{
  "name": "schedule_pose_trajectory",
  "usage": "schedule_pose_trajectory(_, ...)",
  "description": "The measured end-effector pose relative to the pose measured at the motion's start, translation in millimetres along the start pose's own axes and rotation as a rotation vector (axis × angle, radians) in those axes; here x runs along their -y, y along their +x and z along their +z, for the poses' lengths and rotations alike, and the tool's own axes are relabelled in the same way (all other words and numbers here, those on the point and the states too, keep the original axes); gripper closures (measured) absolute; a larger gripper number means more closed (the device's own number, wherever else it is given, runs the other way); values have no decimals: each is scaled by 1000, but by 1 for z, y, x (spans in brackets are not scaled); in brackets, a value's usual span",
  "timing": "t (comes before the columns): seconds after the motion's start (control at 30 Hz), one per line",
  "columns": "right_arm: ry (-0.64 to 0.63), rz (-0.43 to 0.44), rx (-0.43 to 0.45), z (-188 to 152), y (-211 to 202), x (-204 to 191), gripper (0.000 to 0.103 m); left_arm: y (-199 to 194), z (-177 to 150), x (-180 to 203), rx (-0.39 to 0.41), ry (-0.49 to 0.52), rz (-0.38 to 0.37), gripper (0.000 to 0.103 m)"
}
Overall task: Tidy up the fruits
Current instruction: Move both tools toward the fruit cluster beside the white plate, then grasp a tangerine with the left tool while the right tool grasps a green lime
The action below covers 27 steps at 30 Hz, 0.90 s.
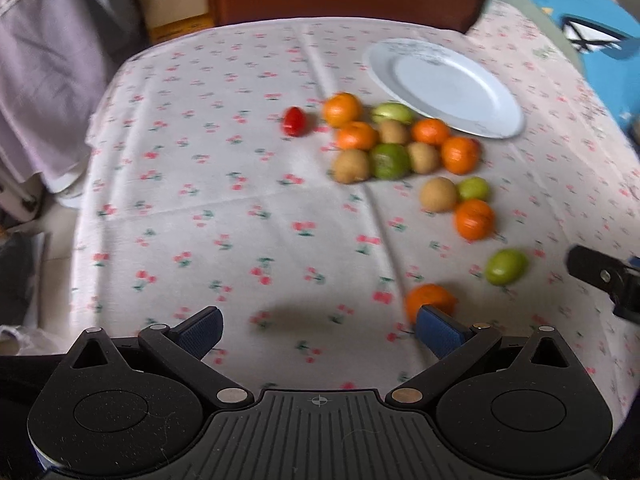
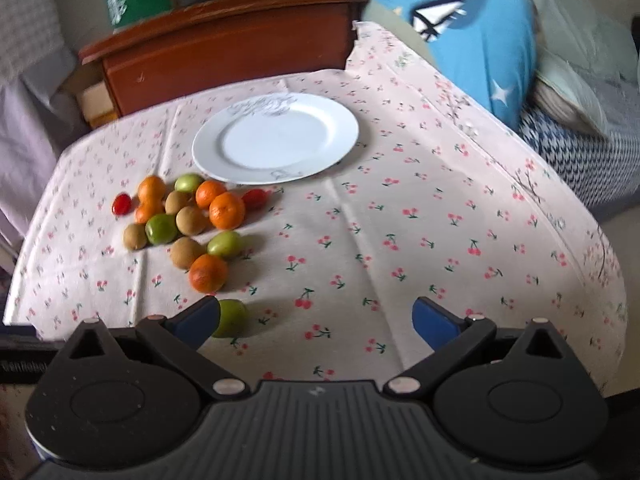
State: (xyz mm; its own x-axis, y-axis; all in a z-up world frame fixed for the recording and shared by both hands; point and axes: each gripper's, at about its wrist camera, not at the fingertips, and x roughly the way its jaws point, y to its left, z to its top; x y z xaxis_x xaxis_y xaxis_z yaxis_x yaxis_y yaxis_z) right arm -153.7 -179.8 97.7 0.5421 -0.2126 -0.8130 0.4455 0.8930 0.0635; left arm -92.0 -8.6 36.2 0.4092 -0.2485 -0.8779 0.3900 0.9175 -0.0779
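Both the left gripper (image 1: 318, 330) and right gripper (image 2: 316, 318) gape wide, empty. Mixed round fruits (image 2: 188, 220) cluster left of the white ceramic plate (image 2: 344, 136); the near green fruit (image 2: 232, 316) is partly hidden behind the right gripper's left finger.

White plate (image 2: 340, 120), cherry-print tablecloth (image 2: 400, 220), orange, green, tan, red fruits (image 2: 192, 220).

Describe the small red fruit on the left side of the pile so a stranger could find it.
Start at the white plate on the cherry-print tablecloth. Just in front of it lies a pile of orange, green and brown fruit. The red fruit sits alone at the pile's far left edge, smaller than the oranges and glossy.
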Motion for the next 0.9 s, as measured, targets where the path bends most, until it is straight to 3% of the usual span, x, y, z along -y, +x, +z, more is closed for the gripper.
schedule_pose_trajectory(0.07,13,21,5,-2,0,6,4,0,-4,9,11,27,-31,0)
schedule_pose_trajectory(0.2,22,58,-4,-7,3,10,19,3,-8,25,27,82,-56,1)
schedule_pose_trajectory(0.33,37,128,-8,-11,6,11,25,3,-11,36,60,128,-6,3)
schedule_pose_trajectory(0.4,44,164,-15,-12,9,11,34,5,-11,34,60,129,3,8)
schedule_pose_trajectory(0.53,64,226,-30,-11,16,7,43,6,-12,27,82,118,-18,14)
schedule_pose_trajectory(0.77,-3,269,-51,-13,27,-11,61,2,-13,31,131,143,-67,40)
schedule_pose_trajectory(0.9,-2,284,-64,-13,35,-14,65,5,-13,33,128,145,-94,43)
